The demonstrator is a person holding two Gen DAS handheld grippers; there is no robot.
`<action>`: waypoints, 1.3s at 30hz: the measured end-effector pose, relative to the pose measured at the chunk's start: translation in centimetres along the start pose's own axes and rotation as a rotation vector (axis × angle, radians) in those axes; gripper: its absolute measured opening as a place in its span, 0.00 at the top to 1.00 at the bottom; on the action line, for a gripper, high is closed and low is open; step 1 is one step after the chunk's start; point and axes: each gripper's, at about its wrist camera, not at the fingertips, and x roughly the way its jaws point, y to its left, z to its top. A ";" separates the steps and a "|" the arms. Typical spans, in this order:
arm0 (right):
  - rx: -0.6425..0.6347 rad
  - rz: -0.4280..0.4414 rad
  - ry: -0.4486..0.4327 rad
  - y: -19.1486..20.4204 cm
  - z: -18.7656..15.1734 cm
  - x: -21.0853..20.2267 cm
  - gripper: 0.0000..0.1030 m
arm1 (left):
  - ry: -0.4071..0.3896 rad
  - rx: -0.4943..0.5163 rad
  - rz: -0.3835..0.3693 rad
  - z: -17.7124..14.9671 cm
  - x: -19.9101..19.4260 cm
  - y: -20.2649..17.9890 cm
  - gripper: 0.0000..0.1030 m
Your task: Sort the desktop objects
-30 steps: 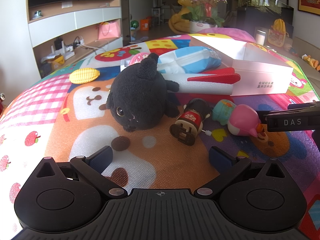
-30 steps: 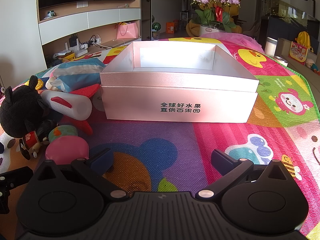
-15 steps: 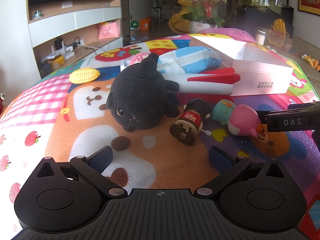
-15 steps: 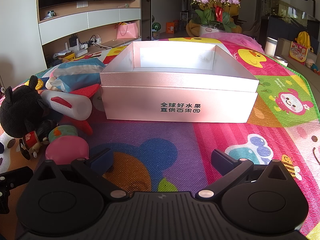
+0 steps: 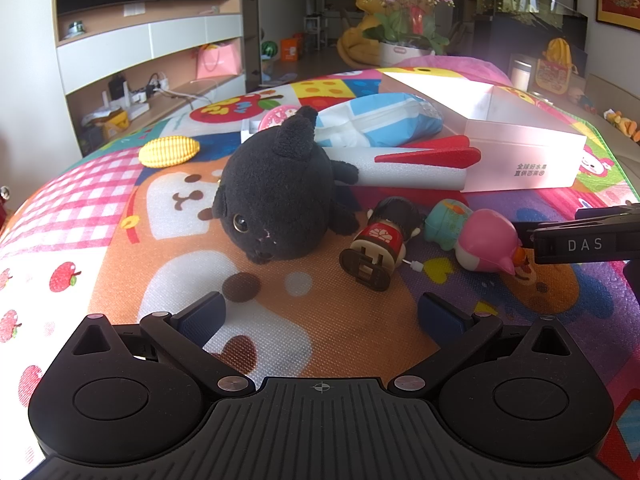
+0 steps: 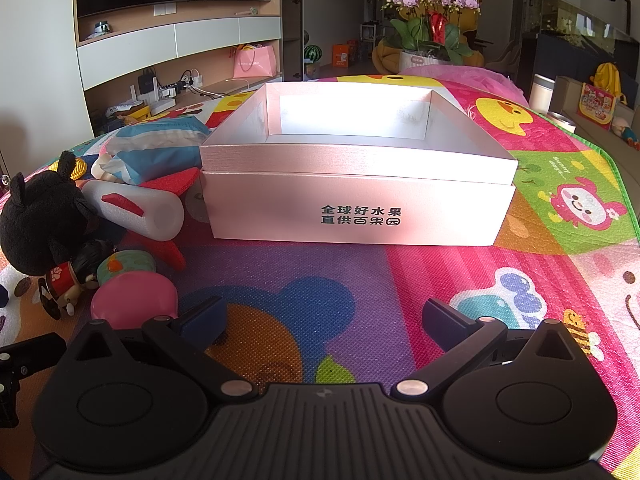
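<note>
Box [image 6: 356,216] sits open, toys [image 6: 132,304] beside it.

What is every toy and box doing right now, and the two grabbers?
Left hand-held gripper: open, holding nothing.
Right hand-held gripper: open, holding nothing.
Pink box: open on top, nothing visible inside.
Black plush cat: lying on the mat.
Wind-up doll: tipped over.
Pink toy: on its side.
</note>
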 end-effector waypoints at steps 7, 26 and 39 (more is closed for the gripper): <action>0.000 0.000 0.000 0.0 0.0 0.0 0.00 | 0.000 0.000 0.000 0.0 0.0 0.0 0.00; 0.000 0.000 0.000 0.0 0.0 0.0 0.00 | 0.000 0.000 0.000 0.0 0.2 0.1 0.00; 0.000 -0.001 0.000 -0.1 0.0 0.1 0.00 | 0.001 -0.001 0.005 0.2 0.3 0.2 0.00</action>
